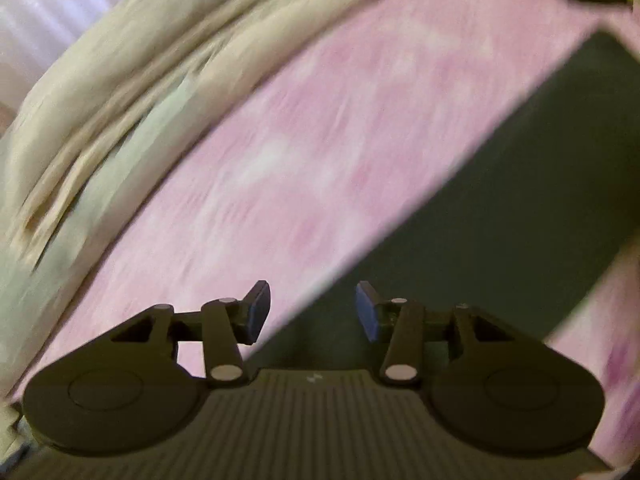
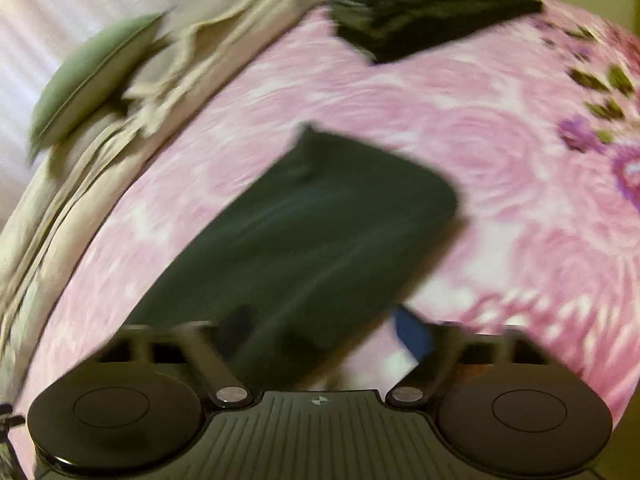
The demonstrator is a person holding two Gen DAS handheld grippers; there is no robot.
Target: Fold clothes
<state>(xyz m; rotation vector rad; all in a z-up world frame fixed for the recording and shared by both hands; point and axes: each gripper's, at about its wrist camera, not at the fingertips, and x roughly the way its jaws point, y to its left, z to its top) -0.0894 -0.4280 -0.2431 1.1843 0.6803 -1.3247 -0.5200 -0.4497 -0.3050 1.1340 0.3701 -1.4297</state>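
Dark green folded cloth garment [image 2: 304, 240] lies flat on the pink floral bedsheet [image 2: 460, 128]; left gripper [image 1: 312, 312] hovers over its edge, fingers spread and empty, and right gripper [image 2: 320, 336] is also spread, holding nothing. Risk: heavy motion blur suggests fast travel, so a grasp could snag one layer and undo the fold. No readable writing or brand.

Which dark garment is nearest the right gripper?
The dark folded cloth lying alone mid-bed, just ahead of the right hand-held gripper; the dark stack sits far back.
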